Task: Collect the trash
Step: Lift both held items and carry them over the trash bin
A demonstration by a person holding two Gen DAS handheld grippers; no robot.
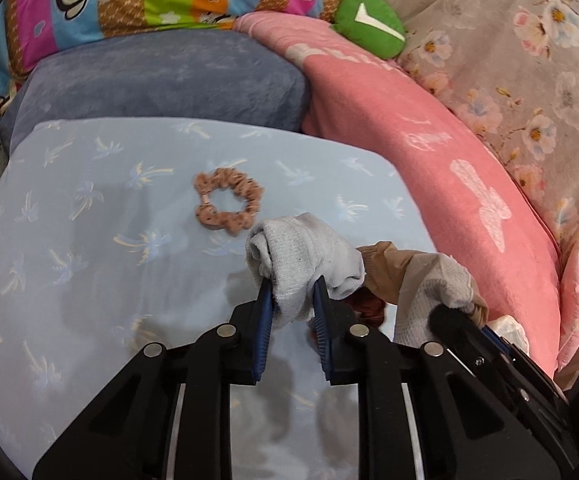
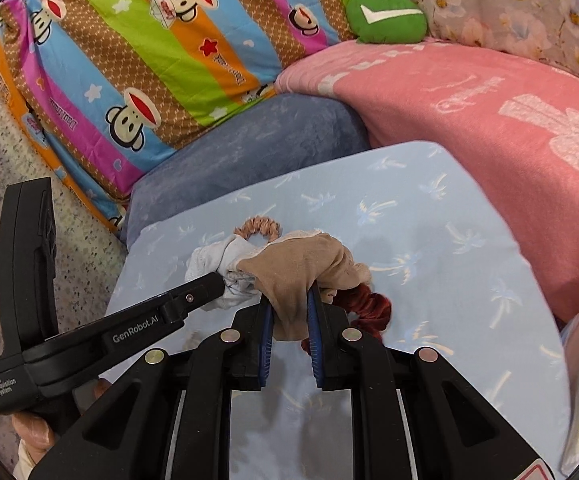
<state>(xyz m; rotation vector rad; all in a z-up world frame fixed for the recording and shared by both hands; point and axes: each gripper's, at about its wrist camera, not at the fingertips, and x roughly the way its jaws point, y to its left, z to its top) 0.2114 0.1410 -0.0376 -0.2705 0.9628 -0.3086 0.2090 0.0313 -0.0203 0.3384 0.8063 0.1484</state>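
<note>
My left gripper (image 1: 291, 290) is shut on a light grey sock (image 1: 301, 256), held just above the pale blue palm-print pillow (image 1: 89, 240). My right gripper (image 2: 289, 300) is shut on a tan sock (image 2: 301, 272), close beside the left one; it shows in the left wrist view (image 1: 393, 272) too. The grey sock (image 2: 213, 260) and the left gripper's black body (image 2: 137, 328) show at left in the right wrist view. A peach scrunchie (image 1: 227, 200) lies on the pillow just beyond the socks (image 2: 259, 230). A dark red scrunchie (image 2: 365, 308) lies under the tan sock.
A grey-blue cushion (image 1: 161, 80), a pink blanket (image 1: 429, 152), a striped monkey-print quilt (image 2: 129, 60), a green plush (image 1: 369, 24) and a floral cover (image 1: 529, 60) surround the pillow. A speckled floor (image 2: 1, 160) lies to the left.
</note>
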